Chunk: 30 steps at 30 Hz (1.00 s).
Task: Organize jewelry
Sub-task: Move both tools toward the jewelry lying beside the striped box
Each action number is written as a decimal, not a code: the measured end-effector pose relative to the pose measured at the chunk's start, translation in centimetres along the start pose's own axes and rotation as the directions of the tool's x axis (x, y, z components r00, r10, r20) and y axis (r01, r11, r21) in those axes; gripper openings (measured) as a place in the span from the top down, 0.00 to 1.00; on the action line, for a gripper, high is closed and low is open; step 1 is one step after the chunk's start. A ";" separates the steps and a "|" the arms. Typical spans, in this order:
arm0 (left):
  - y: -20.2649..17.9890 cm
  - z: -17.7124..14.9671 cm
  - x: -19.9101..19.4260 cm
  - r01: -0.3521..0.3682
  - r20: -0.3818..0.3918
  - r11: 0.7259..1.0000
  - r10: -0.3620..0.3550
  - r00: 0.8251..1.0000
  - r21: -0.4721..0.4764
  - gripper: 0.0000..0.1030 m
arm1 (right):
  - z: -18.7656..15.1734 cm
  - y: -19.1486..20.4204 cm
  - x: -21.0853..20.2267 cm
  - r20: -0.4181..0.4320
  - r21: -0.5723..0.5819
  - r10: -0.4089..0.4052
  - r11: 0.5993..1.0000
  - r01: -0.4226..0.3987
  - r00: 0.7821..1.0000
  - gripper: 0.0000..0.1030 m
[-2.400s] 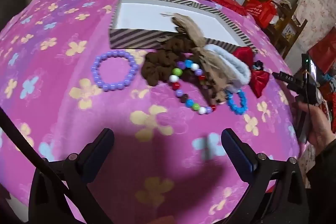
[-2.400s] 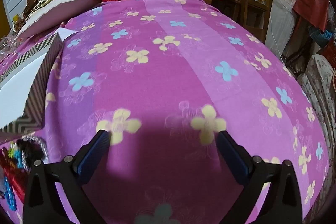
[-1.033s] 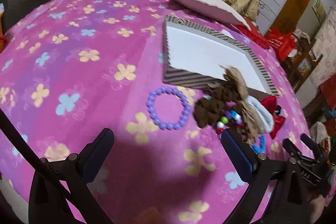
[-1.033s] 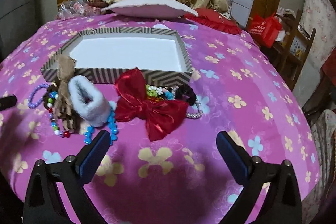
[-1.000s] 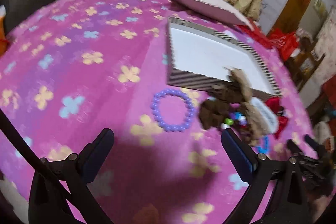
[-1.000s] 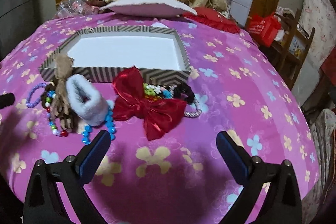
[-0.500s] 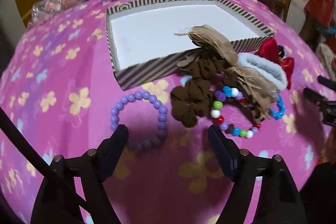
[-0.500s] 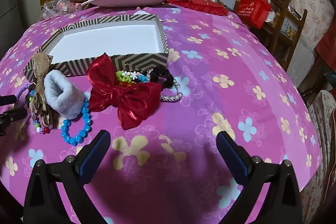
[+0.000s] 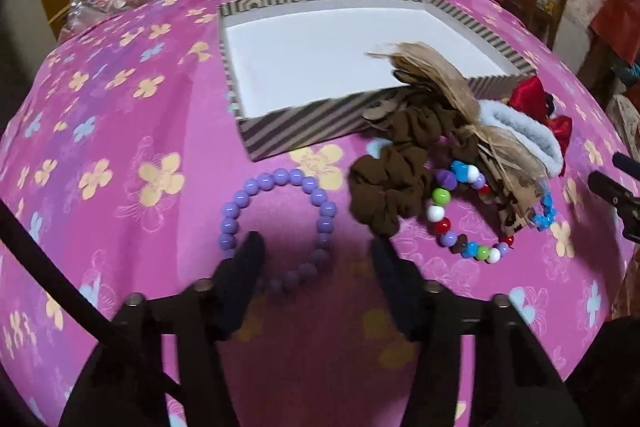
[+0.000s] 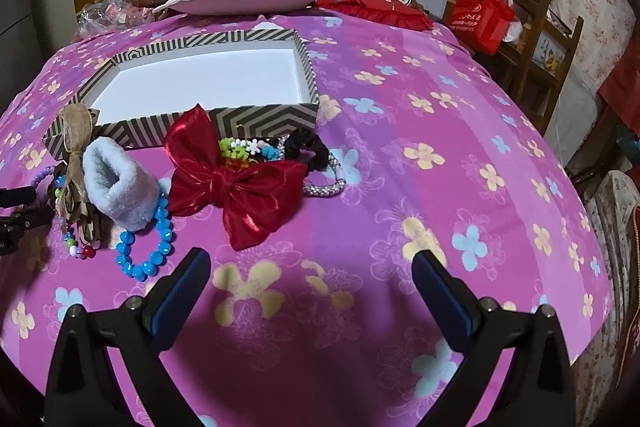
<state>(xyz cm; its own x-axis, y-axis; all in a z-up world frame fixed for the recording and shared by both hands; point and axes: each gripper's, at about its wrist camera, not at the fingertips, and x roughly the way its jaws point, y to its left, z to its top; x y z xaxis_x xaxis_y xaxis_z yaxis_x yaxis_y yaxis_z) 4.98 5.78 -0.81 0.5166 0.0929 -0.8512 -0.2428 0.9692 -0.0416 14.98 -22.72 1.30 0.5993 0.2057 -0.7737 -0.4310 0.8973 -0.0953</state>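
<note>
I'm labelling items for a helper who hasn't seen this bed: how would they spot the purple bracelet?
Find the striped box on the pink floral cover. Just in front of its near corner lies the purple bracelet, left of the brown scrunchie. It alone is a single-colour lilac bead ring, apart from the pile.

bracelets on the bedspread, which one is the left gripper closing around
The purple bead bracelet: its near beads lie between the closing left gripper fingers. The multicoloured bracelet and blue bracelet lie farther right.
</note>
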 end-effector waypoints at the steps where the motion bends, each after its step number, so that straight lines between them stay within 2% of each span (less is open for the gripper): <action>1: 0.2 -0.1 0.0 -0.003 0.003 1.000 0.003 1.000 -0.009 0.91 | 0.0 -0.1 0.0 0.000 0.003 -0.002 1.000 0.002 1.000 0.01; 3: 0.5 -0.2 -0.2 -0.006 0.007 1.000 0.006 1.000 -0.018 1.00 | 0.0 -0.1 0.0 -0.001 0.007 -0.004 1.000 0.004 1.000 0.01; 11: 0.6 -0.2 -0.2 -0.010 0.018 0.999 0.011 1.000 -0.034 1.00 | 0.0 -0.3 0.1 -0.008 0.010 -0.010 1.000 0.010 1.000 0.01; 13: 0.6 -0.1 -0.1 0.005 0.020 0.999 -0.004 1.000 -0.043 0.96 | 0.0 -0.3 0.2 -0.011 0.010 -0.009 1.000 0.009 1.000 0.01; 15: 0.3 -0.2 -0.1 0.005 0.019 0.999 -0.005 1.000 -0.048 0.86 | -0.1 -0.2 0.3 -0.018 0.010 -0.004 1.000 0.005 1.000 0.01; 18: -1.0 -0.4 0.0 -0.017 0.015 1.000 0.017 1.000 -0.008 0.73 | -0.2 0.1 0.8 -0.043 0.007 0.012 1.000 -0.012 0.999 0.01; 24: -1.3 -0.5 0.0 -0.026 0.016 0.999 0.027 1.000 -0.028 0.69 | -1.2 1.1 2.7 -0.140 -0.039 0.021 0.999 -0.027 0.990 0.01; 27: -1.5 -0.6 0.1 -0.029 0.018 0.999 0.030 0.999 -0.028 0.66 | -1.3 1.2 2.5 -0.128 -0.040 0.029 0.999 -0.034 0.991 0.01; 30: -1.5 -0.5 0.1 -0.031 0.021 0.999 0.032 0.999 -0.031 0.66 | -1.6 0.6 2.9 -0.138 0.013 0.067 0.998 -0.066 0.988 0.00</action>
<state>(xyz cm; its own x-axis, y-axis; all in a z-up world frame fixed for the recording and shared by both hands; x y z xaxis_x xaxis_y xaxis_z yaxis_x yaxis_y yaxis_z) 4.98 4.21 -1.12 0.5258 0.1282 -0.8409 -0.2839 0.9583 -0.0314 15.36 -22.19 -1.97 0.4701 0.2092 -0.8575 -0.4606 0.8869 -0.0361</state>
